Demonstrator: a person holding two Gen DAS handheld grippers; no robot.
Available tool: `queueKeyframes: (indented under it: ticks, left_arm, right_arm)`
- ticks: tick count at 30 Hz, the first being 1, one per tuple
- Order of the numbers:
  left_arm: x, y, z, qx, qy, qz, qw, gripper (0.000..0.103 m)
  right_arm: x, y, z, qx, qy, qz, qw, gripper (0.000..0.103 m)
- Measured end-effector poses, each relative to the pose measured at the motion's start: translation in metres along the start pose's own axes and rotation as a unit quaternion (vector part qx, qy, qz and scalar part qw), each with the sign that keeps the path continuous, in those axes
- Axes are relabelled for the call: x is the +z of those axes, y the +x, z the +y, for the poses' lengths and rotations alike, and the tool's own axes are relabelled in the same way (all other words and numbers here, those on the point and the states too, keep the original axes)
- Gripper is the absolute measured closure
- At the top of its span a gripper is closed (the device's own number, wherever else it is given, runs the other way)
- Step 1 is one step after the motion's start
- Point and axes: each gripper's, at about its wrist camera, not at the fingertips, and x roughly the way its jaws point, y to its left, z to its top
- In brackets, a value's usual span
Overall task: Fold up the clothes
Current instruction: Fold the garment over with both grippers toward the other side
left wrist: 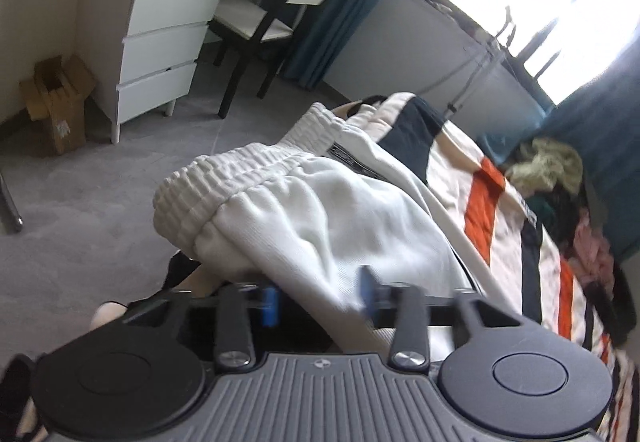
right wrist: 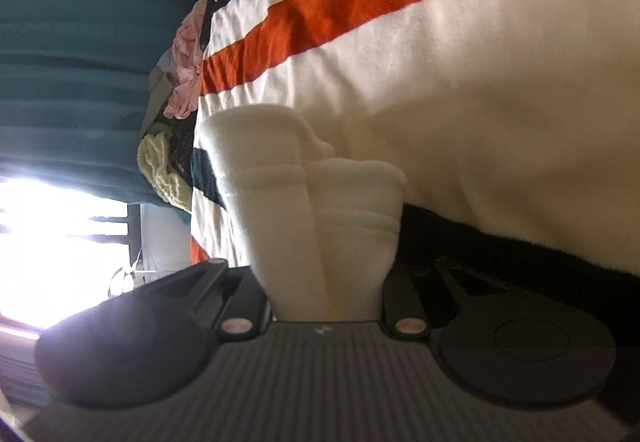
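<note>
White trousers (left wrist: 320,209) with a ribbed elastic waistband lie bunched on the striped bed cover (left wrist: 452,169), at its edge by the floor. My left gripper (left wrist: 320,298) is open. Its blue pads (left wrist: 272,302) stand apart and the cloth drapes loosely between them. In the right wrist view two folded cuff ends of the white trousers (right wrist: 280,193) rise out of my right gripper (right wrist: 324,282). The cloth fills the gap between the jaws and narrows there as if pinched. The pads themselves are hidden. Behind the cuffs lies the cream, orange and navy bed cover (right wrist: 440,81).
A pile of mixed clothes (left wrist: 560,177) sits at the far end of the bed by the teal curtain, including a yellow knit (right wrist: 168,169) and a pink piece (right wrist: 186,53). A white desk with drawers (left wrist: 160,53), a chair (left wrist: 260,21) and a cardboard box (left wrist: 56,101) stand on the grey floor.
</note>
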Motion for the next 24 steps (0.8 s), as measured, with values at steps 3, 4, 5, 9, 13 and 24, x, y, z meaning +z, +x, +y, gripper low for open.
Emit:
queueKeyframes:
  ticks: [3, 4, 5, 9, 13, 24]
  left_arm:
    - [-0.002, -0.021, -0.014, 0.012, 0.034, -0.015, 0.9992, 0.034]
    - [-0.003, -0.027, -0.019, 0.018, 0.045, -0.022, 0.9986, 0.032]
    - [-0.005, -0.034, -0.025, 0.026, 0.058, -0.039, 0.9972, 0.028]
    - [-0.012, -0.052, -0.059, 0.008, 0.115, -0.078, 0.9902, 0.025]
    - [-0.029, -0.053, -0.109, -0.019, 0.156, -0.071, 0.985, 0.025]
    - [-0.114, -0.016, -0.256, -0.111, 0.218, -0.017, 0.9694, 0.022]
  right_arm:
    - [0.001, 0.0, -0.001, 0.025, 0.018, 0.0, 1.0, 0.042]
    - [0.002, -0.001, -0.001, 0.037, 0.023, -0.002, 0.999, 0.033]
    - [0.002, -0.001, -0.001, 0.049, 0.027, -0.003, 0.998, 0.03]
    - [0.002, -0.006, 0.003, 0.069, 0.018, -0.012, 0.997, 0.03]
    - [0.002, -0.013, 0.009, 0.094, 0.008, -0.024, 0.995, 0.03]
    - [0.009, -0.014, 0.004, 0.081, 0.015, -0.038, 0.996, 0.03]
